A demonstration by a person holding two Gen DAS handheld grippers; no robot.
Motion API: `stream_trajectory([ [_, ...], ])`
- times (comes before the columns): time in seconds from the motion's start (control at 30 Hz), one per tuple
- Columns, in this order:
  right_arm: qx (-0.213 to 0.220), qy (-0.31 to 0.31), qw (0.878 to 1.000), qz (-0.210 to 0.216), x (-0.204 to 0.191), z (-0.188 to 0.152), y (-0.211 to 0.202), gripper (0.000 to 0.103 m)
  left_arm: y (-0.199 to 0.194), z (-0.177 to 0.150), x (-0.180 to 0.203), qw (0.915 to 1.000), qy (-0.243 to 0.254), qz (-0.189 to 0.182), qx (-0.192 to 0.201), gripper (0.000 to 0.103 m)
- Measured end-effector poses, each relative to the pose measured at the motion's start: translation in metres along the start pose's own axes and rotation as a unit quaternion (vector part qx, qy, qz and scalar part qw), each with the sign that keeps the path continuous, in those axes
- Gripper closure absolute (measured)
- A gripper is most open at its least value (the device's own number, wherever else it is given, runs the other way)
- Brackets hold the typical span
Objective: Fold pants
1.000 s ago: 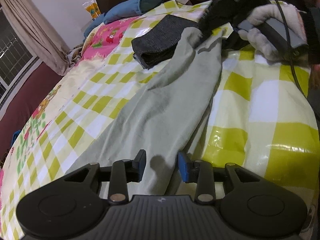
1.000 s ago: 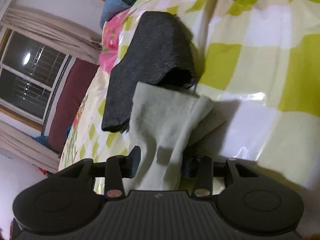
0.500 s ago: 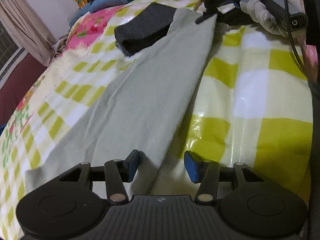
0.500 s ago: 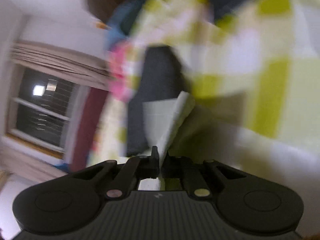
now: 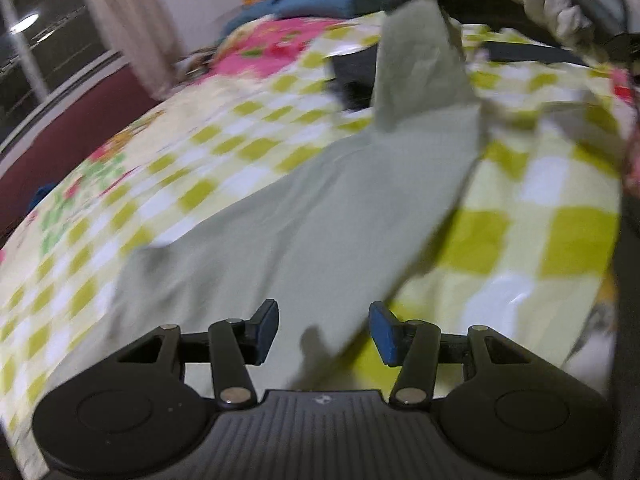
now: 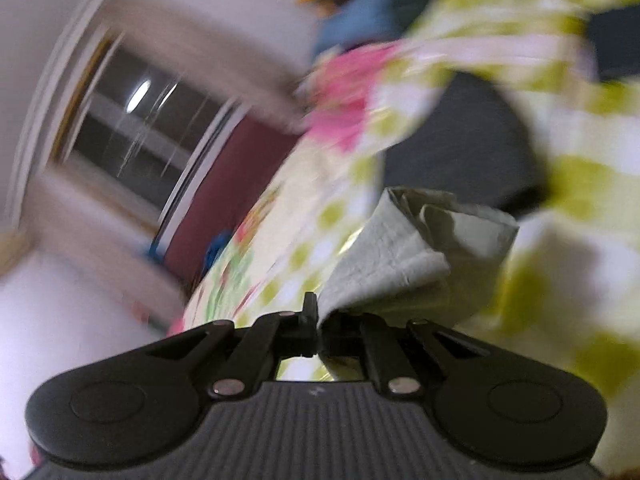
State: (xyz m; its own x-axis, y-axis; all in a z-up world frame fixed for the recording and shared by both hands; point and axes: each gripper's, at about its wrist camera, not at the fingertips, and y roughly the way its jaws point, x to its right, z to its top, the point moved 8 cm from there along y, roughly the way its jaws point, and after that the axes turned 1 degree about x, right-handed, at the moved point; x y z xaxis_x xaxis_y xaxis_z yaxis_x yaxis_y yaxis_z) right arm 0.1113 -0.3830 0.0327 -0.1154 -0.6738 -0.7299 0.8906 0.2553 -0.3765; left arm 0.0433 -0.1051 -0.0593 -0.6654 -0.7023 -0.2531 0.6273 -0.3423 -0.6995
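While the right tongs (image 6: 318, 320) pinch and lift one end of the pants (image 5: 320, 216), the left tongs (image 5: 323, 330) gape open over the cloth; folding's barely begun.

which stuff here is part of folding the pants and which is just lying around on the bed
Part of the job:
- pale green pants
- right gripper, shut on one end of the pants
- left gripper, open over the near end
- checked bedspread, the folding surface

Just lying about:
- folded dark garment
- blue pillow
- curtain
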Motion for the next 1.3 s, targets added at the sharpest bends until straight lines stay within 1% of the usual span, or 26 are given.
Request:
stream_trajectory([
  [0.07,-0.041,-0.066,0.997,0.028,-0.057,-0.027,0.028,0.099,-0.006,-0.015,-0.020,0.9995,-0.025,0.019,-0.011,0.038],
  [0.13,-0.087,-0.127,0.986,0.056,-0.109,-0.065,0.057,0.099,-0.013,-0.034,-0.043,0.9973,-0.055,0.043,-0.021,0.038],
  [0.17,-0.115,-0.160,0.978,0.069,-0.135,-0.090,0.073,0.099,-0.017,-0.044,-0.057,0.9953,-0.074,0.057,-0.027,0.038],
  [0.23,-0.169,-0.216,0.957,0.091,-0.177,-0.146,0.098,0.099,-0.022,-0.060,-0.075,0.9911,-0.105,0.071,-0.040,0.038],
  [0.3,-0.209,-0.272,0.933,0.106,-0.211,-0.200,0.119,0.099,-0.031,-0.077,-0.090,0.9858,-0.141,0.080,-0.044,0.038],
  [0.37,-0.238,-0.323,0.909,0.110,-0.231,-0.253,0.132,0.099,-0.039,-0.090,-0.098,0.9814,-0.169,0.082,-0.043,0.038],
  [0.4,-0.267,-0.335,0.897,0.110,-0.236,-0.280,0.139,0.099,-0.042,-0.096,-0.101,0.9797,-0.179,0.081,-0.041,0.038],
  [0.43,-0.292,-0.345,0.885,0.110,-0.237,-0.306,0.135,0.099,-0.045,-0.099,-0.103,0.9783,-0.188,0.078,-0.038,0.038],
  [0.5,-0.320,-0.367,0.868,0.101,-0.238,-0.335,0.138,0.098,-0.049,-0.101,-0.106,0.9760,-0.205,0.071,-0.026,0.038],
  [0.53,-0.330,-0.373,0.862,0.094,-0.236,-0.343,0.142,0.098,-0.049,-0.100,-0.108,0.9748,-0.212,0.065,-0.020,0.038],
  [0.6,-0.331,-0.381,0.859,0.082,-0.234,-0.351,0.147,0.098,-0.048,-0.101,-0.110,0.9727,-0.226,0.053,-0.016,0.038],
  [0.63,-0.331,-0.383,0.859,0.075,-0.233,-0.349,0.149,0.098,-0.049,-0.102,-0.111,0.9720,-0.229,0.049,-0.017,0.038],
  [0.67,-0.338,-0.380,0.858,0.072,-0.231,-0.349,0.146,0.094,-0.049,-0.104,-0.111,0.9712,-0.233,0.046,-0.018,0.038],
  [0.7,-0.343,-0.377,0.857,0.070,-0.227,-0.349,0.142,0.094,-0.049,-0.104,-0.111,0.9705,-0.237,0.043,-0.016,0.038],
  [0.8,-0.338,-0.389,0.855,0.058,-0.219,-0.342,0.138,0.094,-0.050,-0.105,-0.113,0.9676,-0.250,0.034,-0.011,0.038],
  [0.83,-0.340,-0.382,0.857,0.060,-0.218,-0.338,0.136,0.093,-0.050,-0.106,-0.114,0.9666,-0.254,0.033,-0.011,0.038],
  [0.87,-0.346,-0.372,0.859,0.063,-0.216,-0.335,0.132,0.090,-0.050,-0.106,-0.115,0.9660,-0.256,0.033,-0.011,0.037],
  [0.9,-0.349,-0.360,0.862,0.069,-0.218,-0.331,0.130,0.082,-0.050,-0.106,-0.114,0.9655,-0.258,0.033,-0.011,0.037],
  [0.93,-0.346,-0.349,0.868,0.076,-0.218,-0.326,0.128,0.077,-0.050,-0.106,-0.113,0.9653,-0.259,0.033,-0.012,0.037],
  [0.97,-0.343,-0.340,0.872,0.083,-0.218,-0.322,0.126,0.069,-0.050,-0.105,-0.112,0.9652,-0.259,0.033,-0.012,0.037],
  [1.03,-0.335,-0.335,0.875,0.097,-0.222,-0.318,0.124,0.068,-0.049,-0.106,-0.112,0.9647,-0.261,0.035,-0.014,0.037],
  [1.13,-0.327,-0.315,0.884,0.115,-0.228,-0.311,0.121,0.069,-0.045,-0.108,-0.125,0.9636,-0.264,0.039,-0.017,0.037],
  [1.17,-0.324,-0.313,0.886,0.109,-0.226,-0.307,0.121,0.067,-0.045,-0.108,-0.125,0.9632,-0.265,0.040,-0.017,0.037],
  [1.3,-0.302,-0.336,0.890,0.058,-0.205,-0.292,0.122,0.066,-0.046,-0.109,-0.128,0.9597,-0.277,0.043,-0.016,0.037],
])
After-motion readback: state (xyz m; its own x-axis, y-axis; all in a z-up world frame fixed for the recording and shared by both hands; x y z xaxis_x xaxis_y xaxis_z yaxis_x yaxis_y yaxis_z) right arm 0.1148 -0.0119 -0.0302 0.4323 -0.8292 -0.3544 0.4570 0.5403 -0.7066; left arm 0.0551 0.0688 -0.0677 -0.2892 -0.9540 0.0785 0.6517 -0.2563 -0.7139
